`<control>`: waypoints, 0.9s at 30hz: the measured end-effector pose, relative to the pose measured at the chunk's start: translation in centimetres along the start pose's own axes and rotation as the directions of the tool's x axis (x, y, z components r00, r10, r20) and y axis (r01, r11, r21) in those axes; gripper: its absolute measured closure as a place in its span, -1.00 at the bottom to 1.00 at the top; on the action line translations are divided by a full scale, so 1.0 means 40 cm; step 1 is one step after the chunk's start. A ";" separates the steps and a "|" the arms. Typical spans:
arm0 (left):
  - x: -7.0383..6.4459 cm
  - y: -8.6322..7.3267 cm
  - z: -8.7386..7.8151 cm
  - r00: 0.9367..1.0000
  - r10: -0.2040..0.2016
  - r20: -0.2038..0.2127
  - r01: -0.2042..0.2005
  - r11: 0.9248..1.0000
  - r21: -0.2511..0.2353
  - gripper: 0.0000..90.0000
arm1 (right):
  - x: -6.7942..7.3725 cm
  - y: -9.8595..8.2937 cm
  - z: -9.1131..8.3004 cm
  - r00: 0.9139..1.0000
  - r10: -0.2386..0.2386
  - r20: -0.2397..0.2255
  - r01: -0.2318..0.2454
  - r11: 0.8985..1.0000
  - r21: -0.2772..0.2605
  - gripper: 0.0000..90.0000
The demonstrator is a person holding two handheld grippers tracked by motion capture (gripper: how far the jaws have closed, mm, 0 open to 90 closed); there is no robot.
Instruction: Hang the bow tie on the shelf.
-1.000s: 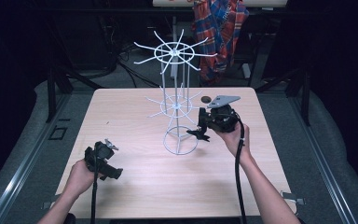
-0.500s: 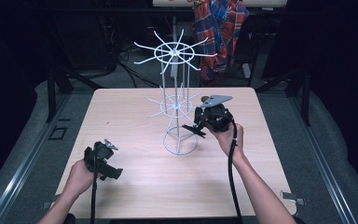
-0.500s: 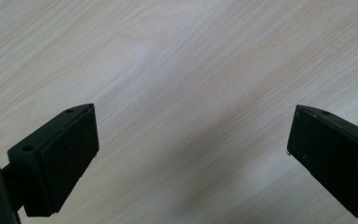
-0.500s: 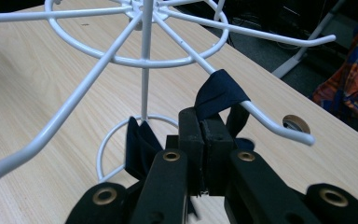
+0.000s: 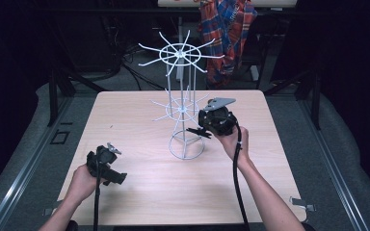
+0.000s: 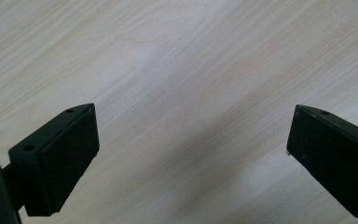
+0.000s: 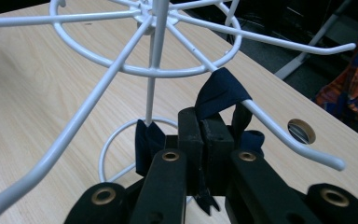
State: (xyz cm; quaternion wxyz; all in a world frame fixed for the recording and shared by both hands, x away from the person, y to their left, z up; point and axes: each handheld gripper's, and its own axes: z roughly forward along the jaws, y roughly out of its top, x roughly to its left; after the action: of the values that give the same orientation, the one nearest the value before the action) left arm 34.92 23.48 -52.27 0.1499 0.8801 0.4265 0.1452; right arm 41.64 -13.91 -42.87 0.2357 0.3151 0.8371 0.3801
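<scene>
- Right gripper (image 7: 200,135): jaws pressed together on dark blue fabric strip (image 7: 221,91).
- Strip looped over lower-tier arm of white wire rack (image 7: 154,60), directly above fingertips.
- Left gripper (image 6: 191,154): jaws spread wide, nothing between; bare wooden table (image 6: 191,70) beneath.
- Plaid cloth (image 5: 227,33) well beyond rack.

A plaid shirt (image 5: 227,33) hangs beyond the wooden table (image 5: 139,120).

The dark blue cloth (image 7: 219,95) is partly hidden behind the right gripper (image 7: 204,135), toward 6 o'clock.
</scene>
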 end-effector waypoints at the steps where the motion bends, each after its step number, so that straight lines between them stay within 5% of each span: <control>1: 0.000 0.000 0.000 1.000 -0.005 0.005 0.005 1.000 -0.004 -0.95 | 0.000 0.000 0.000 1.000 0.000 0.000 0.000 1.000 0.000 0.93; 13: -0.001 -0.001 -0.006 1.000 -0.009 0.002 0.010 1.000 -0.022 -0.94 | -0.009 0.000 -0.026 0.999 -0.006 -0.037 0.007 1.000 0.006 0.61; 27: -0.002 0.000 -0.010 1.000 -0.004 0.007 0.004 1.000 -0.020 -0.94 | -0.028 -0.031 -0.077 1.000 0.015 -0.020 -0.013 0.997 0.079 0.35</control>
State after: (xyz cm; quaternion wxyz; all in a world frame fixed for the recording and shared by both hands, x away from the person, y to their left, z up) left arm 34.72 23.49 -51.89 0.1606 0.8781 0.4263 0.1462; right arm 40.02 -16.84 -41.80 0.2121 0.3260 0.8516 0.3515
